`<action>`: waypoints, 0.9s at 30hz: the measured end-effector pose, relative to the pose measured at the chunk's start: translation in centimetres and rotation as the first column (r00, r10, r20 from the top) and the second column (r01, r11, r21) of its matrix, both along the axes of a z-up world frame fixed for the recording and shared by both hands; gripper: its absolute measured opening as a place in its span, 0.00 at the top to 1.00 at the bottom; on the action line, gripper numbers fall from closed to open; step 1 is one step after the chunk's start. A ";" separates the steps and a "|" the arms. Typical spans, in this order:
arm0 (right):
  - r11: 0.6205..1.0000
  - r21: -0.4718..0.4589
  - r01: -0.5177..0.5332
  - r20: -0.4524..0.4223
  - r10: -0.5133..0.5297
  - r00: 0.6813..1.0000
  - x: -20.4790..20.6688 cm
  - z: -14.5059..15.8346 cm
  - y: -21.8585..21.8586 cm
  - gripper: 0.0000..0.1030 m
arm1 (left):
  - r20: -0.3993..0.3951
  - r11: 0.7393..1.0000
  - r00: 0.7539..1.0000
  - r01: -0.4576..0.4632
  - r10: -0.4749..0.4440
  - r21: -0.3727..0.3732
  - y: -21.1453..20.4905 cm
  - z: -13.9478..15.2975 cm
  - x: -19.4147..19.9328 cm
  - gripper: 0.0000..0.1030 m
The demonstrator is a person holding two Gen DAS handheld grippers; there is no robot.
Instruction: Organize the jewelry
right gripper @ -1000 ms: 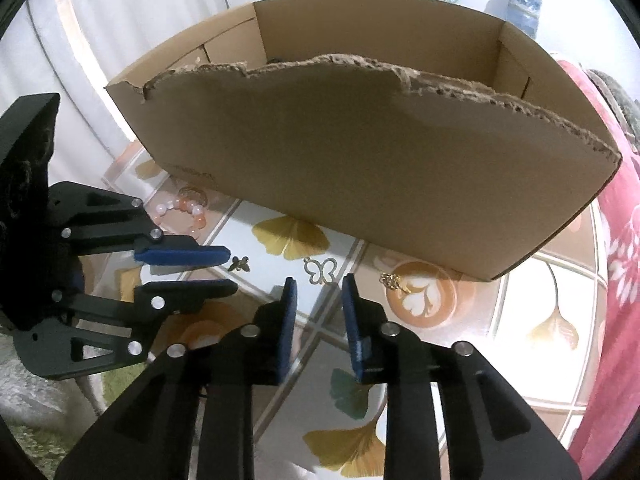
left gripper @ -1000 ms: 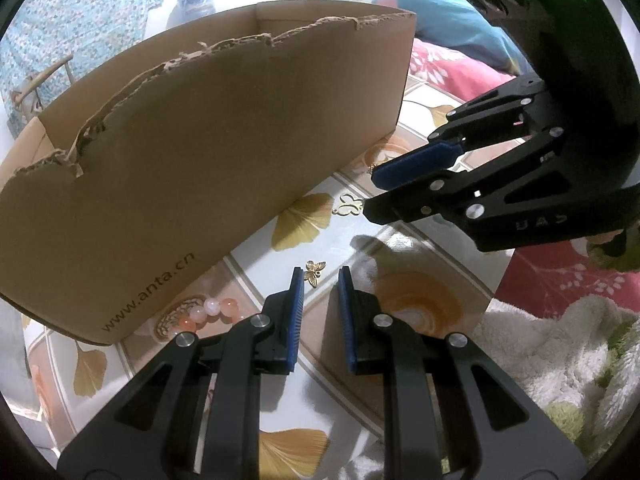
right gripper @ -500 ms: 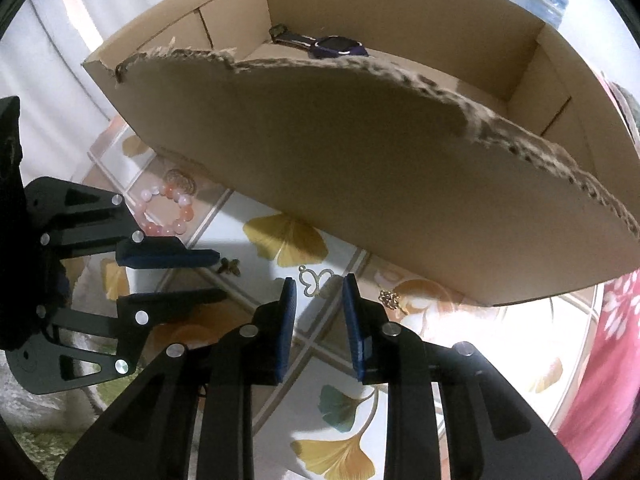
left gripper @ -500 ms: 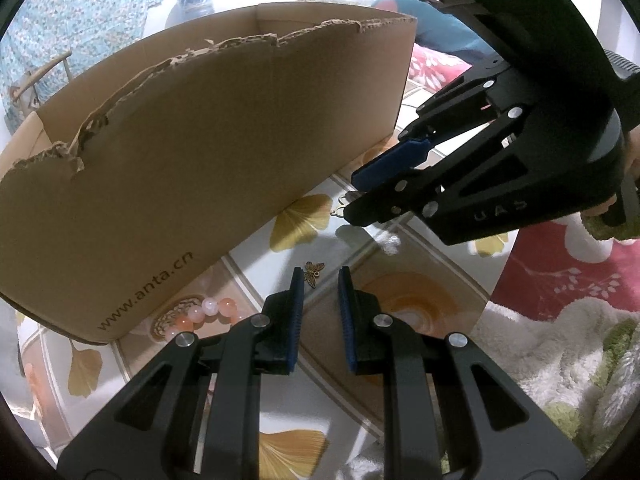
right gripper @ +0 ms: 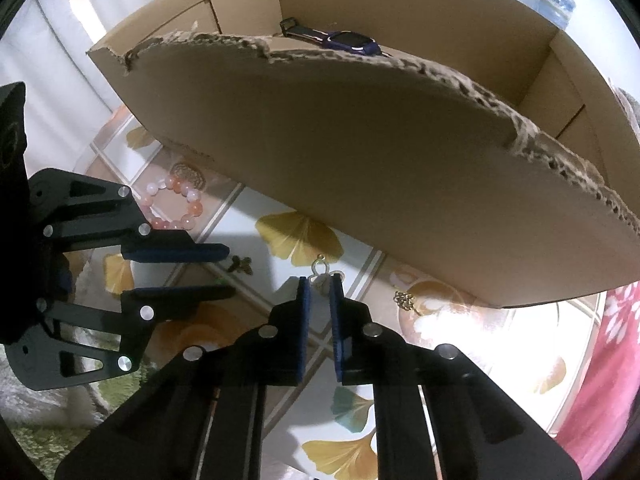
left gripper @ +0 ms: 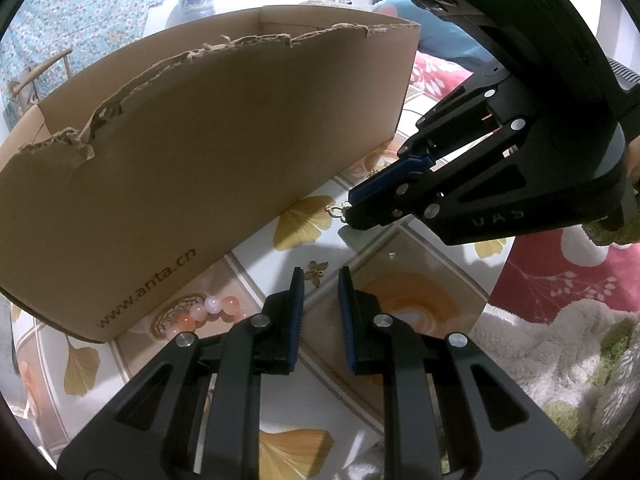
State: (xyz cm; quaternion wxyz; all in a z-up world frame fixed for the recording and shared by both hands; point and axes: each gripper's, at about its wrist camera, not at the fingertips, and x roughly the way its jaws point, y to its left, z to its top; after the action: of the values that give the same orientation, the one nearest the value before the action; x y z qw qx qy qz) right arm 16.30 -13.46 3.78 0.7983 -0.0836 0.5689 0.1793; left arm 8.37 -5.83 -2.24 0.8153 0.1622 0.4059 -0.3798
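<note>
A torn cardboard box (left gripper: 208, 152) stands on the patterned tabletop; it also shows in the right wrist view (right gripper: 380, 168), with a purple watch (right gripper: 344, 40) inside. My right gripper (right gripper: 320, 286) has its tips around a gold butterfly-shaped pendant (right gripper: 322, 270), jaws narrowed on it; the pendant (left gripper: 336, 211) pokes out at its tips in the left wrist view. My left gripper (left gripper: 319, 280) is open, just short of a small bronze bee charm (left gripper: 317, 270). A pink bead bracelet (right gripper: 176, 204) lies by the box. A small gold knot charm (right gripper: 404, 300) lies to the right.
The tabletop (left gripper: 304, 392) has ginkgo-leaf tiles. A fluffy white-green towel (left gripper: 560, 360) and red floral cloth (left gripper: 560, 280) lie at its right edge. The box wall rises close behind the charms.
My right gripper moved forward and down onto the butterfly pendant and its jaws narrowed around it. My left gripper stayed open near the bee charm.
</note>
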 end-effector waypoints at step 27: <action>0.995 0.039 -0.090 0.084 0.087 0.993 -0.6 -0.4 0.2 0.74 | -0.003 1.000 1.000 -0.001 0.001 -0.001 -0.4 0.1 0.1 0.84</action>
State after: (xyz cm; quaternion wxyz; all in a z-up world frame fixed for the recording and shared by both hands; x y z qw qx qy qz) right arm 15.71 -13.24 3.43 0.8139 -0.0990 0.5273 0.2230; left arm 8.45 -6.18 -2.12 0.8150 0.1612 0.4070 -0.3797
